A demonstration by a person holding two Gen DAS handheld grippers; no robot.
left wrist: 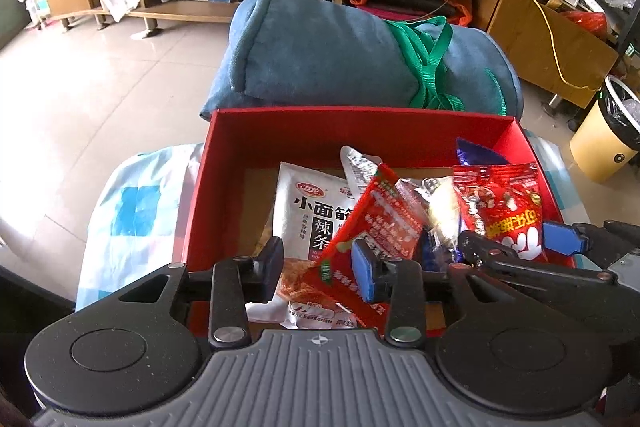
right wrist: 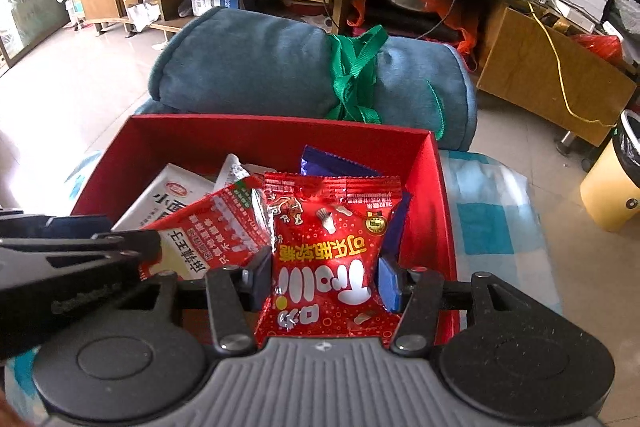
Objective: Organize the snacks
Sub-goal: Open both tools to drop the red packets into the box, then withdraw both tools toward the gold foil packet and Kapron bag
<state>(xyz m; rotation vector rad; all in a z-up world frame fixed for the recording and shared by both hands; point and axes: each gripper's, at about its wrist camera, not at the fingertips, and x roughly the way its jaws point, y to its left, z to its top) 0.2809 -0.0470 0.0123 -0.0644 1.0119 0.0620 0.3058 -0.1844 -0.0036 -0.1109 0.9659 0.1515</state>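
1. L gripper: jaws clenched on the red spicy-strip packet. Packet sits tilted betw the black finger pad and the blue pad; its lower corner is in the gap, the rest runs up and fwd past the fingertips, leaning to the blue-pad side.
2. R gripper: jaws clenched on the red cola-gummy bag. Bag stands upright betw the pads, print upside down, edges touching both the dark pad and the blue pad. Top half sticks out fwd of the fingertips; bottom edge reaches back to the gripper body.
3. Both held packets hang over the open red box, whose far wall is fwd of both jaw sets.
4. White latiao pouch lies flat in the box, under and just fwd of the L jaws, on the black-pad side; the held strip packet overlaps its corner.
5. Blue/purple wrapper is fwd of the R jaws, behind the gummy bag, near the box's far wall.
6. Silver foil packet is fwd of the L jaws, betw the white pouch and the strip packet, partly hidden.
7. R gripper shows in the L view, just beside the L jaws on the blue-pad side; gummy bag betw its fingers there too.
8. Rolled blue blanket w/ green strap lies beyond the box, well fwd of both jaw sets.
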